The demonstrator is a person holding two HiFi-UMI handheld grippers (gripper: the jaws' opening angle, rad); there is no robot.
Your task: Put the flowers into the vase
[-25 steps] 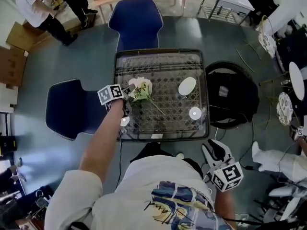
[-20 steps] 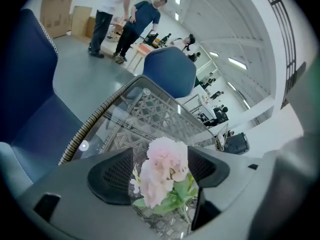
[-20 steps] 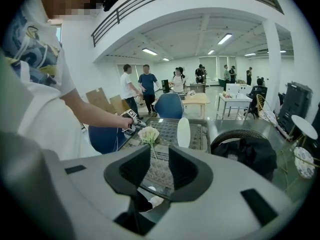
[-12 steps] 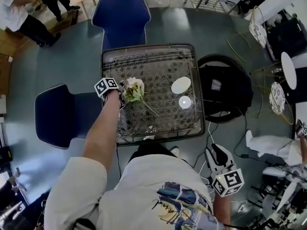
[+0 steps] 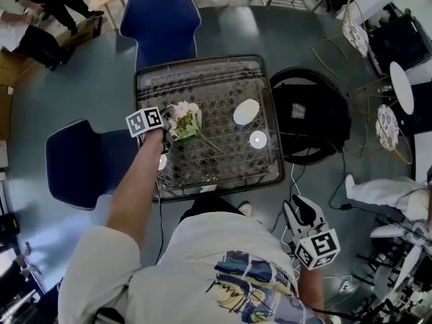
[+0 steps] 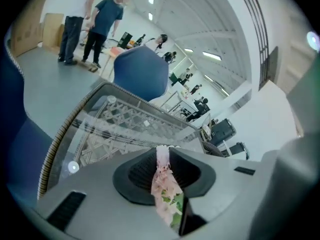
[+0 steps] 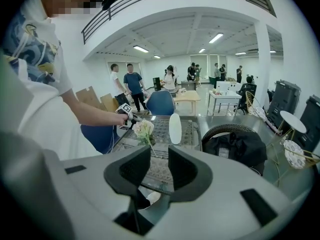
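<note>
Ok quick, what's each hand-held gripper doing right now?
Left hand-held gripper: jaws just closed, shut on the flowers.
Right hand-held gripper: open, nothing between its jaws.

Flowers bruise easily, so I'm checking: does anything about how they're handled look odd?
Yes. The jaws of the left gripper have just been closing on the flowers at the petals and leaves, not the stem, which trails free over the glass table; the blooms look squashed.

White short-sleeved T-shirt (image 5: 196, 255) with a blue and yellow print. The left gripper (image 5: 167, 121) and right gripper (image 5: 302, 211) have pale grey shells, black jaw pads and a black-and-white marker cube each.
</note>
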